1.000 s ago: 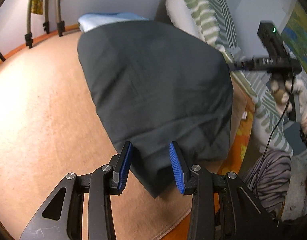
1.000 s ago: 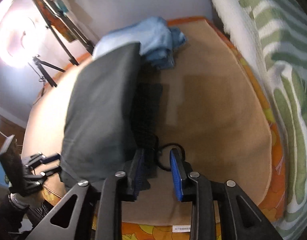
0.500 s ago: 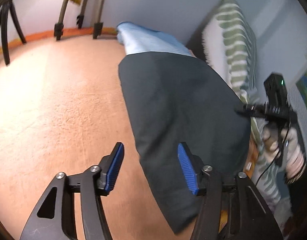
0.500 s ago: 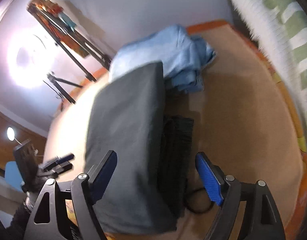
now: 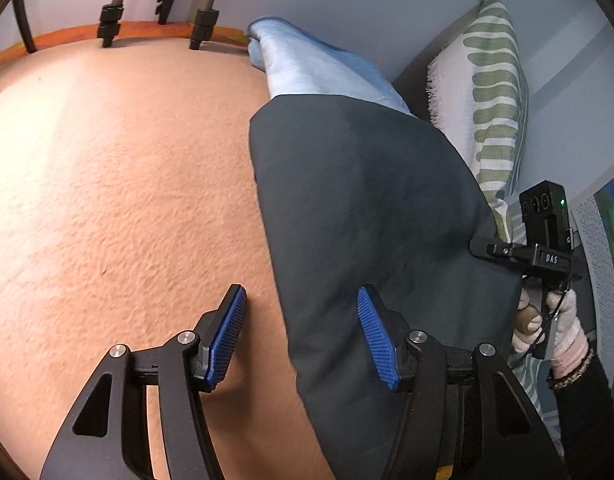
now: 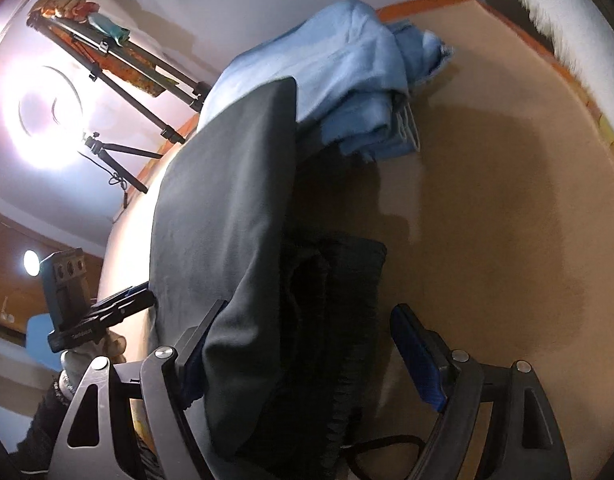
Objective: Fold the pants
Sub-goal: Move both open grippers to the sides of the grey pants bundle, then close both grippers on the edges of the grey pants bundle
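Surface: peach-coloured bed cover (image 5: 119,200), orange-edged, under a pale wall.
Pants: dark grey pants (image 5: 367,216) lie folded lengthwise on the cover, far end against a light blue garment (image 5: 315,68).
Pillow: green-striped pillow (image 5: 491,92) just beyond the pants.
Left hand-held gripper (image 5: 301,334): jaws have just been opening and stand apart; pants edge between the blue pads, neither pressing it.
Right hand-held gripper (image 6: 311,352): jaws have just been opening, now wide, straddling the pants' near end without clamping.
Background: tripod (image 6: 119,152) by a bright lamp.
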A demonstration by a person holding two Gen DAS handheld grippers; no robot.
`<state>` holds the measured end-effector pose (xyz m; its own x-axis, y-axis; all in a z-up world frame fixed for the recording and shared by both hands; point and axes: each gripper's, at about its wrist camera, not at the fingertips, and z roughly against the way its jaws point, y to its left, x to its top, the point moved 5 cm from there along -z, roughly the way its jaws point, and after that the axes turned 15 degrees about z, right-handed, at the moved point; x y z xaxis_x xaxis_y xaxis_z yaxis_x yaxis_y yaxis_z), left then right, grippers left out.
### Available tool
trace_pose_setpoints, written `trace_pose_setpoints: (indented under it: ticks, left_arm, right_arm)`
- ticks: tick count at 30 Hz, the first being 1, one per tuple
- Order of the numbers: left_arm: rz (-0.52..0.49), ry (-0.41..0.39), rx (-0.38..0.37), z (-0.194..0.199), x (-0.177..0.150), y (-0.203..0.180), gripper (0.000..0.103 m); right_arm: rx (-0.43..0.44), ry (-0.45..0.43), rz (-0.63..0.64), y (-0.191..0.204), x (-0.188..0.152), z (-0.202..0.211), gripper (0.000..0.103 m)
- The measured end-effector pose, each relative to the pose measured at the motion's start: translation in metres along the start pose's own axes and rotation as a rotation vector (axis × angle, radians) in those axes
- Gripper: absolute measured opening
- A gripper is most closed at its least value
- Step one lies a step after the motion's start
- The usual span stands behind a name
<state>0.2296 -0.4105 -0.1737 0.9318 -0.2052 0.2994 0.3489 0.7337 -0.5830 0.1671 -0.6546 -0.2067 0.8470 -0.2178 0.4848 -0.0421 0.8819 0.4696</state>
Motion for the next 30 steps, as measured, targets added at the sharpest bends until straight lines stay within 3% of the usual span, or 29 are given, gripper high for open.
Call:
trace_pose_setpoints:
  ticks: [2,3,4,9,10,11,14,17,23,30]
  left_arm:
    - [0.005,-0.007,-0.014,-0.001,0.002,0.000,0.057]
    - [0.005,-0.009,-0.024,-0.002,0.002,-0.001,0.057]
    - [0.003,-0.006,-0.039,-0.004,0.002,-0.002,0.057]
    - [0.015,-0.023,-0.096,-0.011,0.003,-0.009,0.056]
    - [0.027,-0.027,-0.097,-0.013,0.004,-0.009,0.050]
    - [0.030,-0.027,-0.089,-0.016,0.005,-0.010,0.036]
    - [0.028,-0.042,-0.067,-0.021,0.003,-0.014,0.021]
    - [0.009,-0.063,-0.050,-0.021,0.001,-0.020,0.014]
    - [-0.061,-0.107,-0.037,-0.006,0.000,-0.036,0.008]
    - [-0.115,-0.144,-0.059,0.016,-0.002,-0.053,0.007]
  right_arm:
    - [0.017,-0.012,0.017,0.001,0.000,0.000,0.083]
    - [0.027,-0.021,0.024,0.001,0.000,0.000,0.080]
    - [0.058,-0.019,0.025,0.002,-0.001,-0.003,0.071]
    - [0.103,-0.049,0.033,0.006,-0.006,-0.005,0.064]
    - [0.101,-0.057,0.032,0.006,-0.006,-0.005,0.060]
    - [0.097,-0.060,0.030,0.007,-0.007,-0.005,0.057]
    - [0.069,-0.070,0.023,0.011,-0.009,-0.008,0.050]
    - [0.038,-0.077,0.030,0.021,-0.010,-0.004,0.045]
    - [-0.008,-0.117,0.064,0.046,-0.008,0.014,0.033]
    - [-0.055,-0.165,0.104,0.070,-0.012,0.039,0.028]
